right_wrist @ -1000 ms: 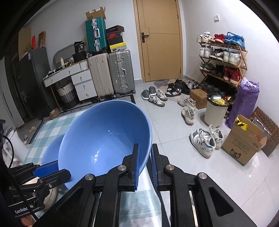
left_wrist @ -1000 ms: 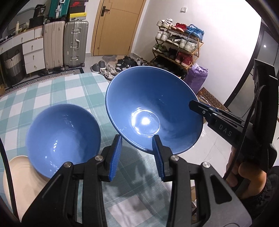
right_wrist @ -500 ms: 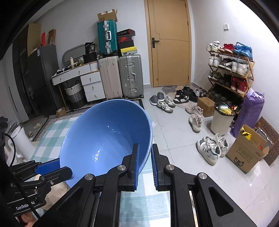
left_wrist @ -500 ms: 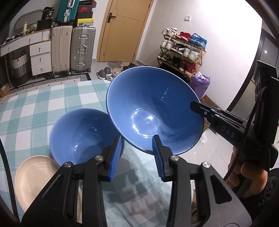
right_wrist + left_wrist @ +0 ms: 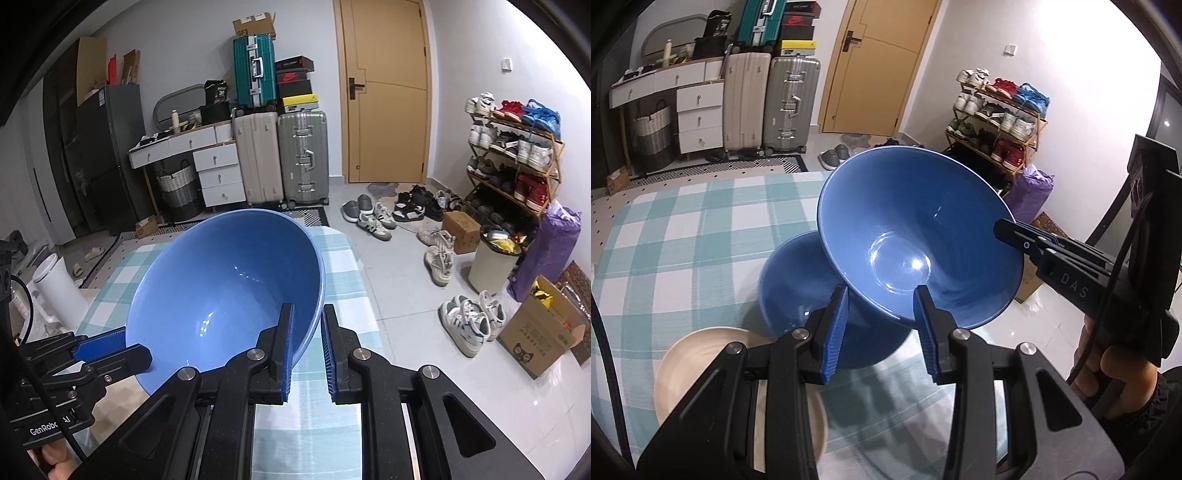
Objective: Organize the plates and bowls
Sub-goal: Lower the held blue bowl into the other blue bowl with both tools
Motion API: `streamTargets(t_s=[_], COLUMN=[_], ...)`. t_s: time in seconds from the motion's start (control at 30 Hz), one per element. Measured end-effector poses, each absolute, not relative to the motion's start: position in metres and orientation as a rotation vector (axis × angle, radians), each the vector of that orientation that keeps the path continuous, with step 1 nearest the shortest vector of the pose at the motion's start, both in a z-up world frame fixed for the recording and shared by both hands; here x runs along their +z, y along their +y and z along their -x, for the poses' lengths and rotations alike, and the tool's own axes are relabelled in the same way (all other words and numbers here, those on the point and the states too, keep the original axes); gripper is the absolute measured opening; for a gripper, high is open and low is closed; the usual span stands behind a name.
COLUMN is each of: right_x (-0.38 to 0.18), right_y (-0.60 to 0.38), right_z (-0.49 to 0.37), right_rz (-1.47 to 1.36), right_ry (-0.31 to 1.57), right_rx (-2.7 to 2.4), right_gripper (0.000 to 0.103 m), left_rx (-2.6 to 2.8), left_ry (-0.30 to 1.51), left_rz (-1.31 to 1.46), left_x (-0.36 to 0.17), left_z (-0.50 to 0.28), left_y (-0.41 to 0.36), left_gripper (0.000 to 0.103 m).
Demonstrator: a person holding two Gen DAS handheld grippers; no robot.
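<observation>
- Nearest us, our left gripper point(image 5: 881, 325) stood open, its two blue pads apart with nothing between them, just short of the big bowl's near underside.
- Below and left of it lay the cream plate point(image 5: 701, 354) on the checked cloth point(image 5: 683, 240).
- Our right gripper point(image 5: 306, 343) had its pads nearly together on the right rim of the big bowl point(image 5: 916, 236), which hung tilted in the air, mouth turned toward us.
- Just beyond the plate sat the small bowl point(image 5: 798, 280), upright on the cloth, partly under the big bowl and to its left.
- We judged the coming move turned on that offset: the big bowl lay up and right of the small one, so the right hand had to bring it left, level it and lower it in to nest.
</observation>
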State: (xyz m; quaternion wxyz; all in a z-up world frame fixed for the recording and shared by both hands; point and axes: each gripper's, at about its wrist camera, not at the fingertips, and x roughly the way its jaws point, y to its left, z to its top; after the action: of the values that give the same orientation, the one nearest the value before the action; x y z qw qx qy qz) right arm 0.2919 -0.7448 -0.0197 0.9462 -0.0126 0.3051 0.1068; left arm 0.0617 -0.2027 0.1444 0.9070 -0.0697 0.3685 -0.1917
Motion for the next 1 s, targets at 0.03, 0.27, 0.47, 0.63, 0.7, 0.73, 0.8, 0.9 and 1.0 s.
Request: streamTargets(t_s=[0.03,0.27,0.47,0.63,0.7,0.73,0.8,0.9,1.0], right_x=[-0.022,-0.038,-0.054,-0.067,-0.072,-0.074,-0.077,-0.081,-0.087], right_y=[-0.739,-0.717,-0.71,-0.707,-0.705,-0.703,-0.703,-0.699,-0.698], right_z=[-0.294,-0.311,-0.322,-0.331,-0.332,-0.334,-0.337,-0.339,-0.341], right_rz=[0.027,0.035,0.035,0.035,0.037,0.037,0.037,0.04,0.043], right_ry=[0.626,0.655,0.682,0.703,0.709,0.712,0.717,0.726,0.735], right_rx=[0.224,0.239,0.246,0.25,0.251,0.253,0.255,0.256,0.259], right_gripper=[0.015,0.015,0.015,0.015,0.015,0.015,0.016,0.016,0.016], left_rx=[-0.39,-0.361,-0.355,-0.349,-0.345,-0.341,-0.335,-0.33,-0.324], left_ry=[0.763,0.785,0.807,0.824,0.827,0.83,0.832,0.84,0.848], left_rz=[0.144,0.143,0.146,0.149,0.148,0.147,0.142,0.142,0.136], left_x=[0.143,0.127,0.11,0.095,0.091,0.088,0.084,0.078,0.071], left_z=[-0.064,-0.077,-0.093,-0.106,-0.109,-0.111,-0.116,-0.121,-0.125], left_y=[-0.2,-0.178,-0.172,-0.169,-0.168,-0.167,-0.165,-0.165,-0.163], left_gripper=[0.033,0.033,0.033,0.033,0.033,0.033,0.033,0.033,0.033])
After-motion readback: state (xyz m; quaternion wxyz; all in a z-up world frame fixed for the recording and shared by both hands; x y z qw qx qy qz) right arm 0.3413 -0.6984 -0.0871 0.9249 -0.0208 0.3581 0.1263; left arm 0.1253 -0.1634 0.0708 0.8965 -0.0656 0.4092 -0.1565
